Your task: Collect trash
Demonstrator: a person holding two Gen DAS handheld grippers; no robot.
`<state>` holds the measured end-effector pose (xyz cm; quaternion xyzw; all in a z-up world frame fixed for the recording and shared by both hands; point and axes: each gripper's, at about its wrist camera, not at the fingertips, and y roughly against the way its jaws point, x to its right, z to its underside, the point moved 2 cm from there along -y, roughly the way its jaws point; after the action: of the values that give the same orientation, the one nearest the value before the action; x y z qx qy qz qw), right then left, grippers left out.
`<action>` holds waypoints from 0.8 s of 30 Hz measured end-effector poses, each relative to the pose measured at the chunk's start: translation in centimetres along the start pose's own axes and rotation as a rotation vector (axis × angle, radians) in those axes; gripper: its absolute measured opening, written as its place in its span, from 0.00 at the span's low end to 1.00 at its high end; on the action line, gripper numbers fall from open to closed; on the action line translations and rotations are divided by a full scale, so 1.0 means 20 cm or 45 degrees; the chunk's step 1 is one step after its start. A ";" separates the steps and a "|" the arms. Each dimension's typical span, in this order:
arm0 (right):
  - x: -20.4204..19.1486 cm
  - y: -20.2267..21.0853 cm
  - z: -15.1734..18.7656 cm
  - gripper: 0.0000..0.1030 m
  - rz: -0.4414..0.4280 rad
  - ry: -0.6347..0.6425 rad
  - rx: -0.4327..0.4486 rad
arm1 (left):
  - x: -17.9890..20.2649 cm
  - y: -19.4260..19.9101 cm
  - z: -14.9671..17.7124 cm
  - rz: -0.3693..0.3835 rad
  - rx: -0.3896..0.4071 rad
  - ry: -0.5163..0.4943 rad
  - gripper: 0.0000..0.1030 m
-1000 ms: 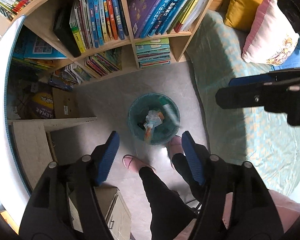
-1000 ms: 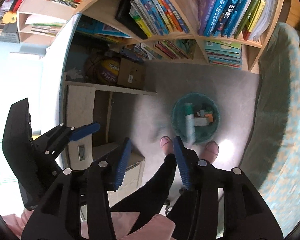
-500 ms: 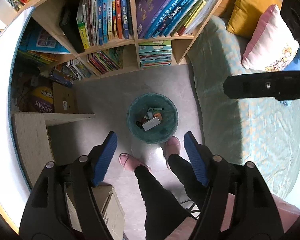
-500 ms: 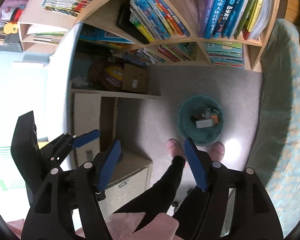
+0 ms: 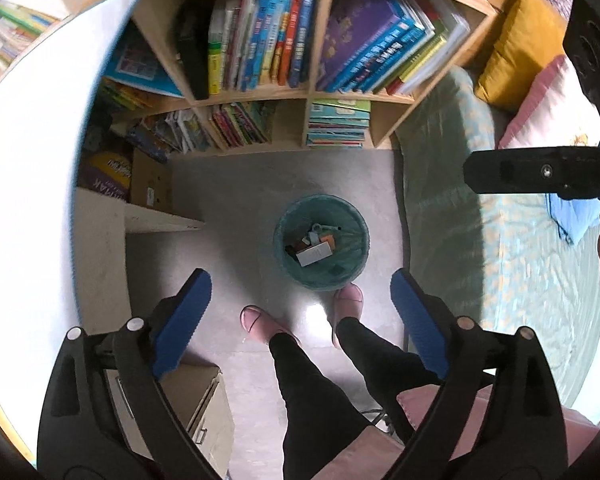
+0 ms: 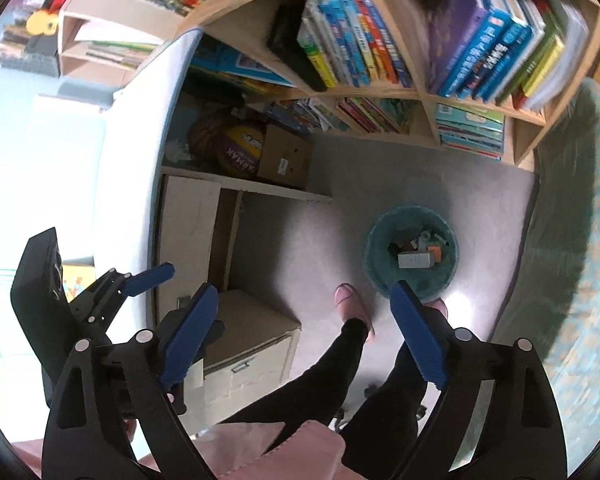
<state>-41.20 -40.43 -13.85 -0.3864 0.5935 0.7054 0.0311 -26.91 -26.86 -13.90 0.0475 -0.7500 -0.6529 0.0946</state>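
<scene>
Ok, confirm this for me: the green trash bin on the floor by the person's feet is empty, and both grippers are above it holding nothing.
Not quite: the green trash bin is not empty. The left wrist view shows several pieces of trash lying inside it, among them a pale flat box. The rest stands: it sits on the floor by the person's feet, and the left gripper and right gripper, jaws opening, hold nothing.

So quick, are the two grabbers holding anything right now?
Left gripper: jaws opening, nothing between them.
Right gripper: jaws opening, nothing between them.
</scene>
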 end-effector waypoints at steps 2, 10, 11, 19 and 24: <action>-0.04 -0.01 -0.01 0.86 0.014 0.017 0.003 | -0.04 0.02 0.01 -0.005 0.009 0.026 0.90; -0.26 -0.07 -0.03 0.87 0.066 0.165 -0.039 | -0.26 0.14 0.08 -0.046 0.072 0.207 0.90; -0.31 -0.08 -0.04 0.87 0.073 0.197 -0.035 | -0.29 0.15 0.09 -0.048 0.077 0.225 0.90; -0.55 -0.13 -0.06 0.87 0.116 0.343 -0.021 | -0.52 0.24 0.22 -0.118 0.100 0.376 0.90; -0.75 -0.16 -0.06 0.87 0.114 0.457 -0.003 | -0.68 0.30 0.33 -0.143 0.128 0.518 0.91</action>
<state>-28.49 -34.19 -7.75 -0.4792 0.6052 0.6265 -0.1074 -14.74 -16.92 -10.01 0.2245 -0.7432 -0.5960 0.2052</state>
